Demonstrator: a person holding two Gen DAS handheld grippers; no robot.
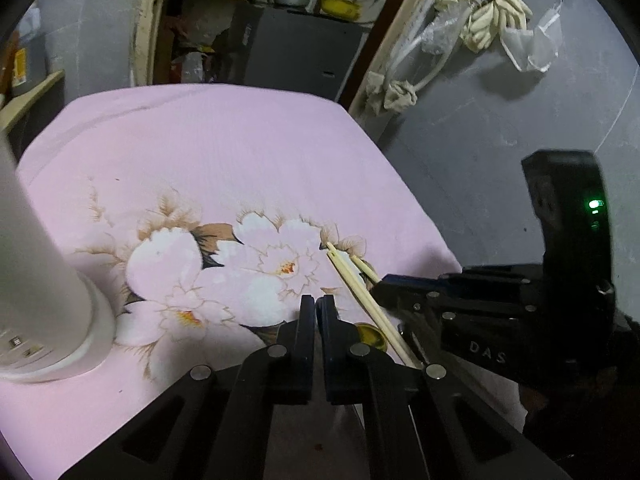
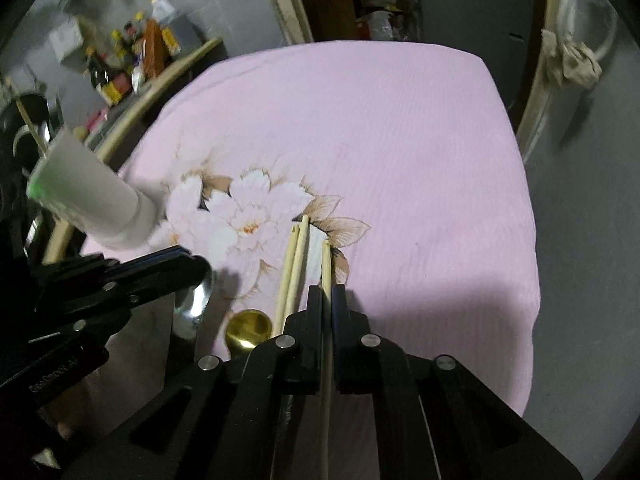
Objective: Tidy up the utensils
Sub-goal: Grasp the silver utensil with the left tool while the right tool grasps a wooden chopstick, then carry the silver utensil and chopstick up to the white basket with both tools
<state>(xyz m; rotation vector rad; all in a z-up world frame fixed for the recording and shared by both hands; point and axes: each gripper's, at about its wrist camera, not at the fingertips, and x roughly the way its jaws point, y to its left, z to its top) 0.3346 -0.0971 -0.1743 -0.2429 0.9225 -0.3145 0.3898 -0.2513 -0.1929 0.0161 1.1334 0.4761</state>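
A pink flowered cloth [image 1: 224, 152] covers the table. My right gripper [image 2: 326, 292] is shut on one pale wooden chopstick [image 2: 326, 264]; its tip pokes out ahead of the fingers. Two more chopsticks [image 2: 294, 268] lie on the cloth just to its left. They also show in the left wrist view [image 1: 360, 288], beside the right gripper [image 1: 380, 284]. My left gripper [image 1: 316, 304] is shut and empty, over the cloth. A gold spoon bowl [image 2: 248, 328] and a steel spoon [image 2: 196, 300] lie near the front edge. A white holder [image 2: 92, 196] stands at the left.
The white holder stands close on the left in the left wrist view [image 1: 44, 280]. A shelf with bottles [image 2: 132, 56] is beyond the table's left side. Grey wall and hanging rags [image 1: 492, 12] are at the right. The cloth drops off at the right edge [image 2: 528, 240].
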